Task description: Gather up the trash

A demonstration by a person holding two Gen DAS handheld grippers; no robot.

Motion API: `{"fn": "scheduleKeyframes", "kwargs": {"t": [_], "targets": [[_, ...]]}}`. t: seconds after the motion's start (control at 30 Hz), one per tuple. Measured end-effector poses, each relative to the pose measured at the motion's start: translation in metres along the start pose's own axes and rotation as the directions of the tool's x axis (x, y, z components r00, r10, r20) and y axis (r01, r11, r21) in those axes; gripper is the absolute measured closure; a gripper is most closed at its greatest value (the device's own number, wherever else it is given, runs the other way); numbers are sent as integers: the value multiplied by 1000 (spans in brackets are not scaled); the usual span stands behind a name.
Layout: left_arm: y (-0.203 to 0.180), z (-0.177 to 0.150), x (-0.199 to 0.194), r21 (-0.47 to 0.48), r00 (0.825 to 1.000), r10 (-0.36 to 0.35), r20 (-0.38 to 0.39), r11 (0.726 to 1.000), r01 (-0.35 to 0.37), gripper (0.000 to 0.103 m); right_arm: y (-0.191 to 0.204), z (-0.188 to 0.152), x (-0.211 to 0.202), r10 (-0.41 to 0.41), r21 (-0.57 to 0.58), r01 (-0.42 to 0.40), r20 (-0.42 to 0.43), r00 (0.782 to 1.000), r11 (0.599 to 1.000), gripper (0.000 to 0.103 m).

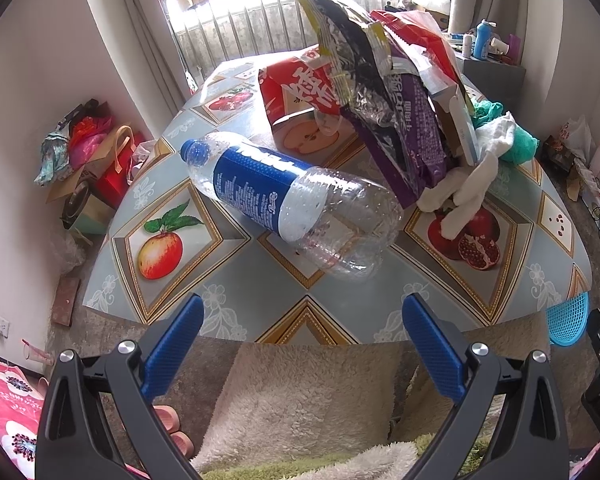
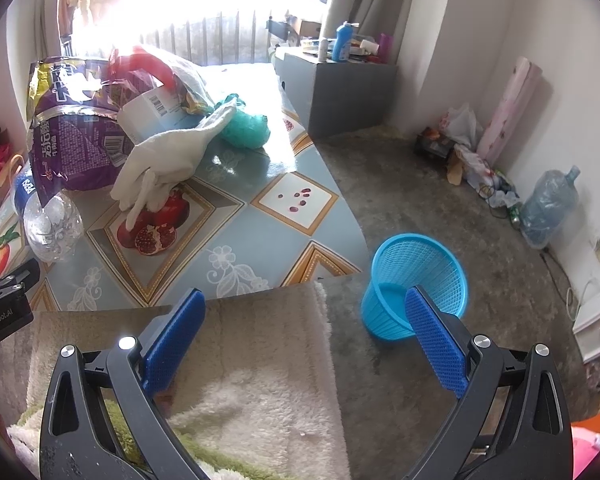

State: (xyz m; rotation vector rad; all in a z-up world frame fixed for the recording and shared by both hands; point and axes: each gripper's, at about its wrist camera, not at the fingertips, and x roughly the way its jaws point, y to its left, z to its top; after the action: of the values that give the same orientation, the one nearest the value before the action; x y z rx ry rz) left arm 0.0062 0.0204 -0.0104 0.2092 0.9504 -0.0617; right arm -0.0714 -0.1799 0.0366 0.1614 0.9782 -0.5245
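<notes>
The left tongs are released, with the blue pads wide apart and nothing between them. They hang over the near edge of the desk, which has a cloth with fruit pictures. Just ahead of them an empty plastic bottle with a blue label lies on its side on the desk, not touched by the pads. Behind the bottle there is a heap of trash: a purple snack bag, a crumpled foil wrapper, a red bag, a white glove and a green bundle.

The right tongs are also released and hold nothing. They are above the desk's near corner, and the right pad appears in front of a blue mesh basket, which stands on the floor beside the desk and looks empty.
</notes>
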Motion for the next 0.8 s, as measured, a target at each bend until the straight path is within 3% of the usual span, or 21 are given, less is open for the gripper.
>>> {"fn": "scheduleKeyframes", "kwargs": {"t": [0.2,0.37,0.57,0.63,0.8], "targets": [[4,-1,1,-4,1000,-8,-8,1000,8,6,-1,0,1,24,7,-24,-3,1000,1000,8],[31,11,7,-64,999,-43,5,997,43,6,7,5,-3,73,-1,-73,24,997,997,8],[80,27,13,-124,993,-60,105,990,73,6,26,22,-2,139,-25,-138,44,989,990,9],[96,30,15,-133,981,-88,175,985,112,6,32,28,-2,156,-33,-155,50,986,987,10],[120,42,25,-152,967,-130,220,974,166,6,55,44,-8,251,-66,-246,87,964,967,22]]}}
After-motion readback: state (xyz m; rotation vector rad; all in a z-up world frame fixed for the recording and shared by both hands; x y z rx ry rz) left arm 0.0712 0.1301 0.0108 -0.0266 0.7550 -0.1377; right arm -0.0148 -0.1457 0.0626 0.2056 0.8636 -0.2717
